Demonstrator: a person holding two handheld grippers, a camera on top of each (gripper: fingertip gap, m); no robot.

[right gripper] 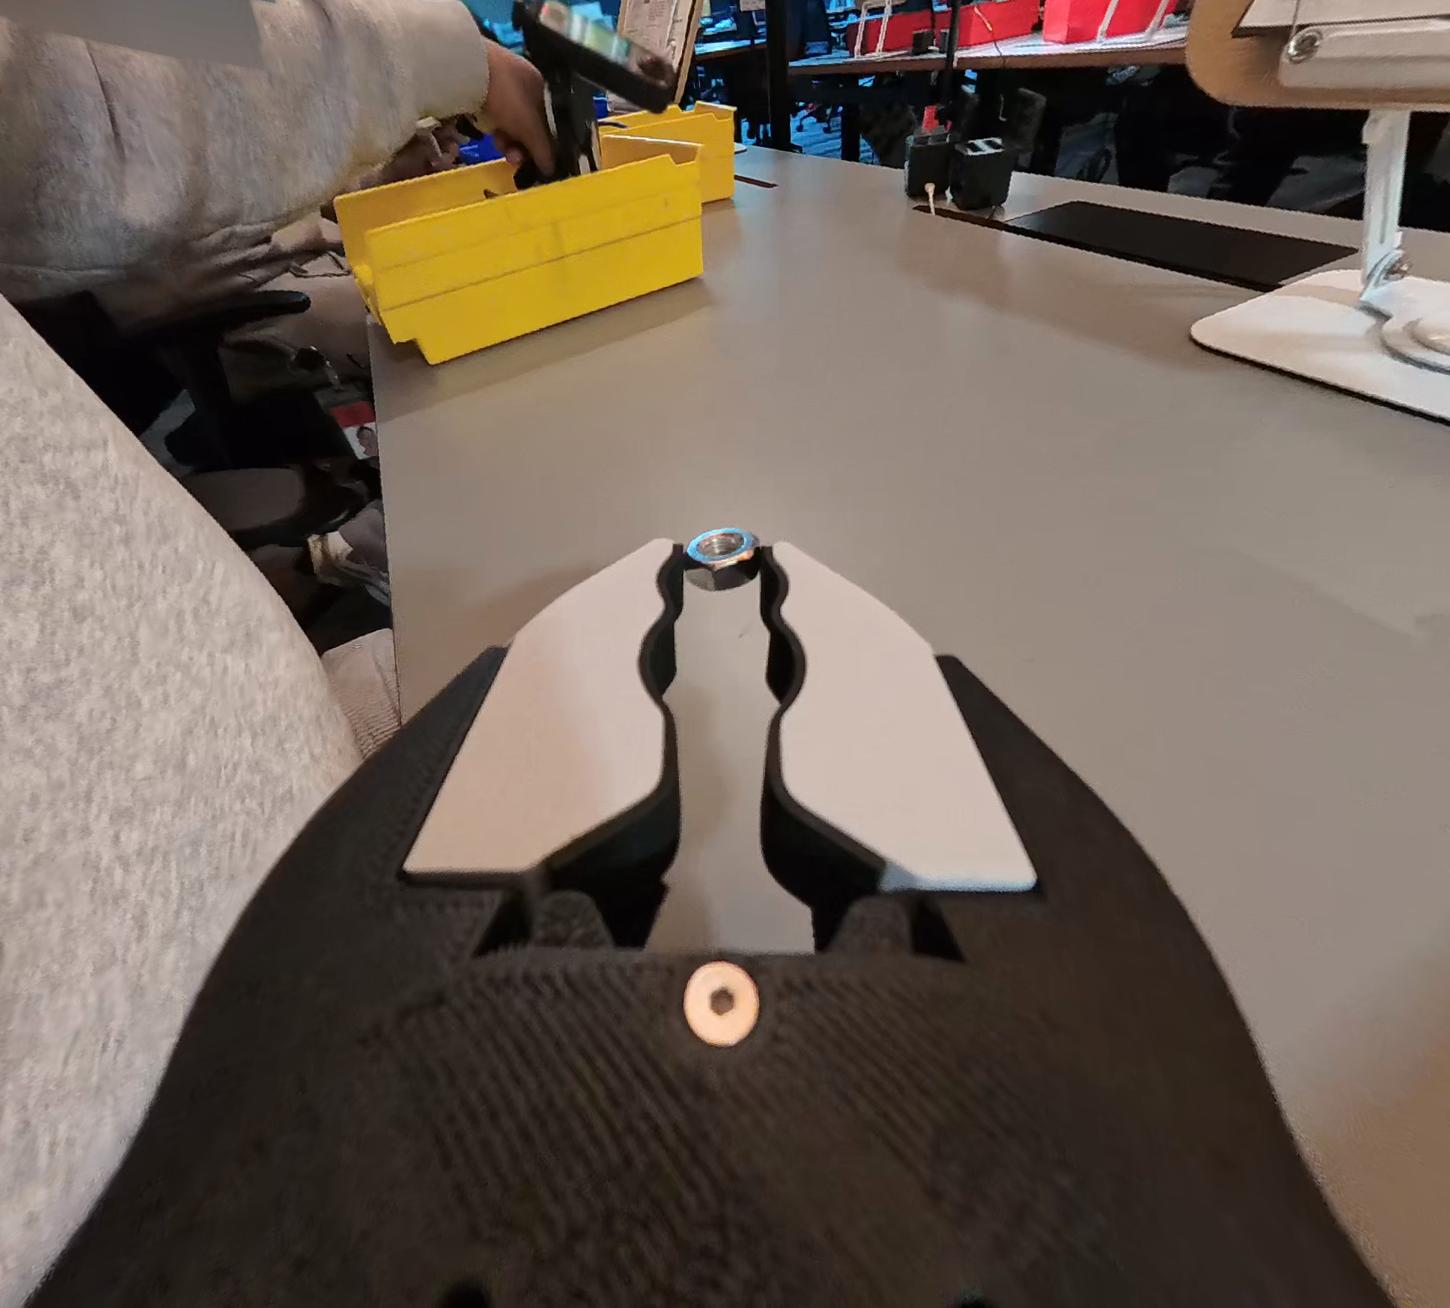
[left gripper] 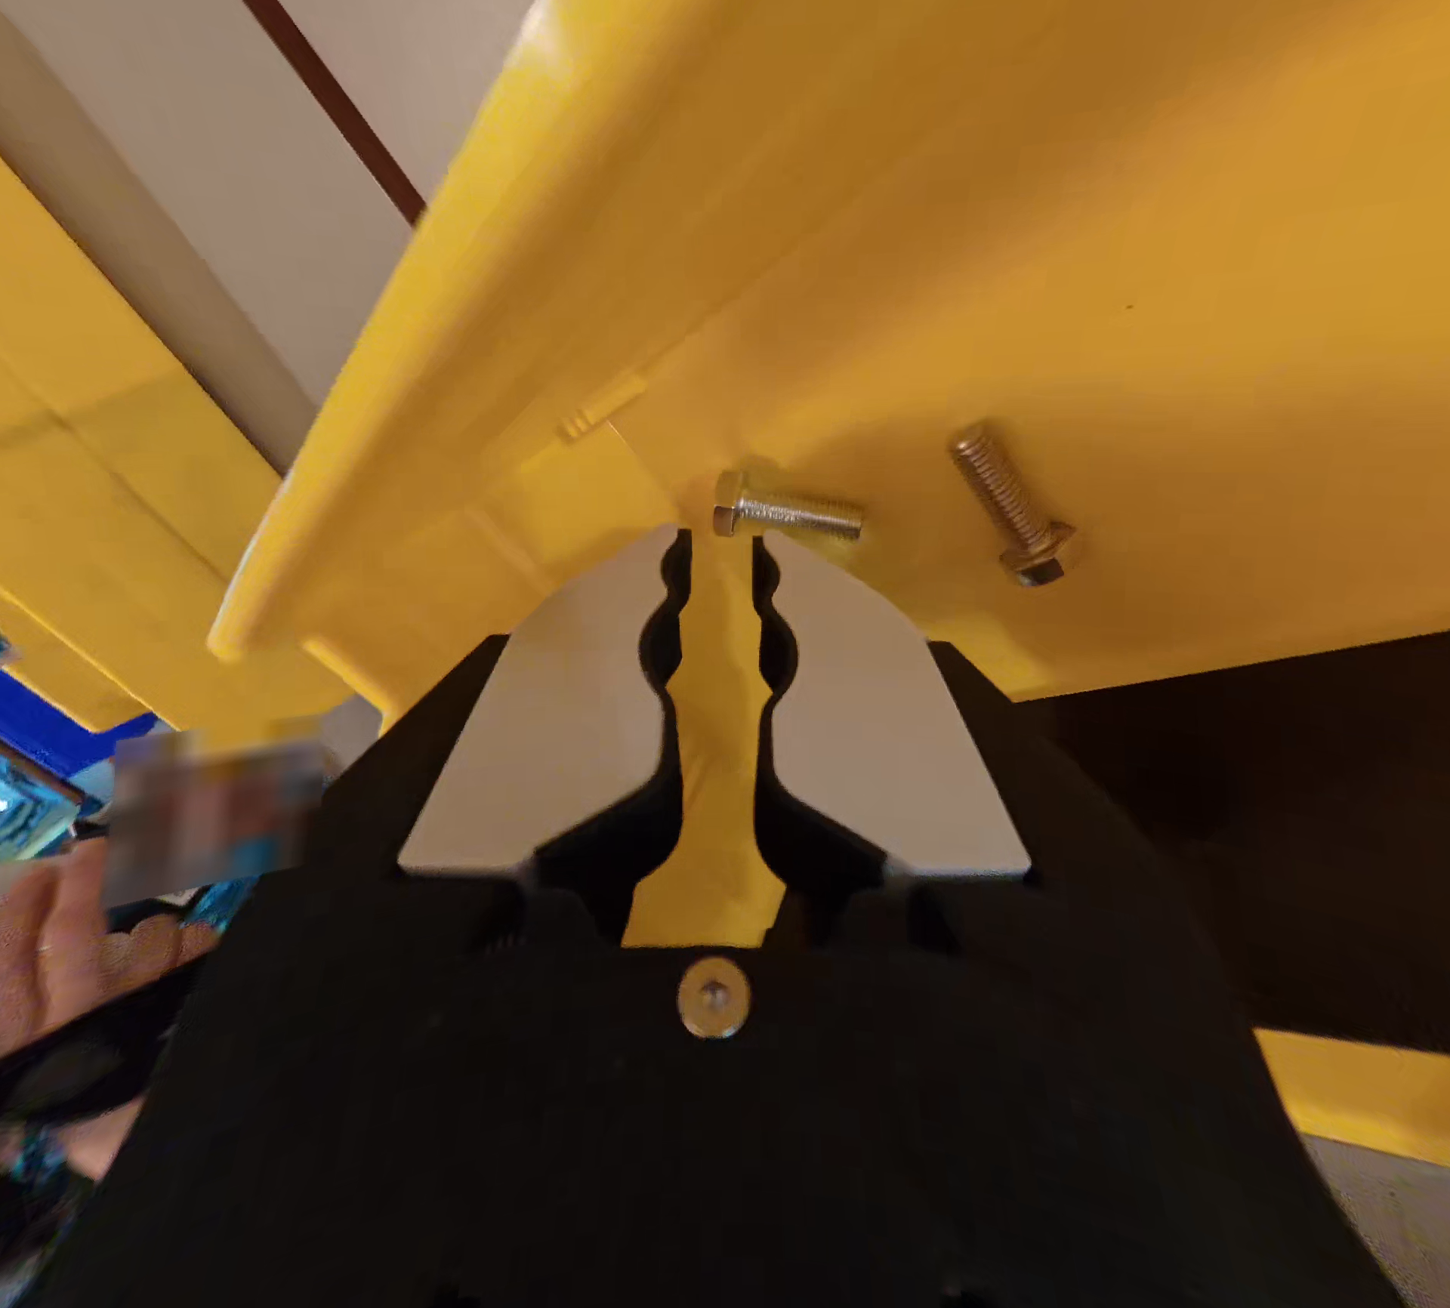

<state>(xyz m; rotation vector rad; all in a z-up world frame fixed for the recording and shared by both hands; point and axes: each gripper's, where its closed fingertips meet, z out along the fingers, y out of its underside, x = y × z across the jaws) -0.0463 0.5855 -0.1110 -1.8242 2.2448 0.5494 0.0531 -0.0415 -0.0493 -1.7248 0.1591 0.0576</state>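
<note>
Right gripper [right gripper: 722,564] clamped on small silver hex nut [right gripper: 722,559], hole upward, just over grey tabletop [right gripper: 981,486]. Left gripper [left gripper: 722,541] down inside far-left yellow plastic bin [left gripper: 1020,172], narrowly parted, empty, tips beside silver hex bolt [left gripper: 785,515]; brass-toned bolt [left gripper: 1012,505] right.

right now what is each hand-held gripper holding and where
Right hand-held gripper pinches a hex nut by its side flats, at the fingertips. Left hand-held gripper holds nothing, poised beside a bolt.

Steel nut [right gripper: 720,559] between right tongs [right gripper: 722,556]
</note>
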